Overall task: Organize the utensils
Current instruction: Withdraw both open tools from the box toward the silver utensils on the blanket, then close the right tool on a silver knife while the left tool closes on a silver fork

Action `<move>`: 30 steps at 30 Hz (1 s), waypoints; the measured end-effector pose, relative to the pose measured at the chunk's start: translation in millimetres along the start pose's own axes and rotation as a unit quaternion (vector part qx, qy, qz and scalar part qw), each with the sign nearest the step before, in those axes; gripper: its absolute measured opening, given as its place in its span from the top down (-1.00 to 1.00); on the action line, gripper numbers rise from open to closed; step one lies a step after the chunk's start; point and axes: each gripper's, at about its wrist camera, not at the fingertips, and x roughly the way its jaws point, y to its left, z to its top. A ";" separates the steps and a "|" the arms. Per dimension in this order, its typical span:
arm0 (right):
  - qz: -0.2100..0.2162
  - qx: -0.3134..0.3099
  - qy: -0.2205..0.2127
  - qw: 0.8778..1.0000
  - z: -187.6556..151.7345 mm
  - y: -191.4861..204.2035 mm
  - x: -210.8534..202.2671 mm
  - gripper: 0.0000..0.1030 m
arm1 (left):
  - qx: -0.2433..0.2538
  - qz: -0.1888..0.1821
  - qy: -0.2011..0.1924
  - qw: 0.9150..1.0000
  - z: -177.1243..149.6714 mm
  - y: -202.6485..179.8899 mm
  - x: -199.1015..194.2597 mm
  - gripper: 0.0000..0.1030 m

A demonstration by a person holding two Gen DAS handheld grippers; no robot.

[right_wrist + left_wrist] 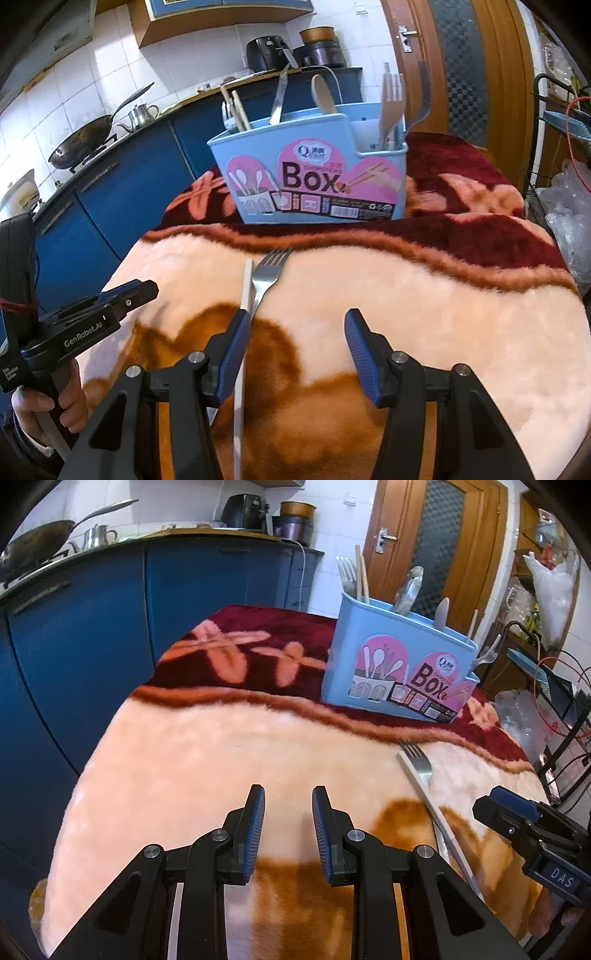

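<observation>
A metal fork (267, 278) and a white stick-like utensil (245, 284) lay side by side on the blanket (424, 295) in front of the blue utensil box (314, 177), likely awaiting sorting. Right gripper (295, 354) hovered over them, jaws apart and empty; left gripper (288, 834), jaws narrowly apart, held nothing. The handles ran under the right gripper's finger, ends hidden.

- Left wrist view: looks forward and downward along its gripper, close over the near left part of the plush peach-and-maroon blanket-covered table (221, 738).
- Right wrist view: same downward slant, close over the near edge, further right.
- Shared: the light-blue plastic utensil box (399, 664) at the far edge, and the steel fork (267, 280).
</observation>
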 end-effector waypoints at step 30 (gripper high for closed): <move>0.017 -0.027 0.007 0.999 -0.5 19.2 7.6 0.84 | -0.006 -0.018 0.006 1.000 -4.1 2.6 -2.0 0.48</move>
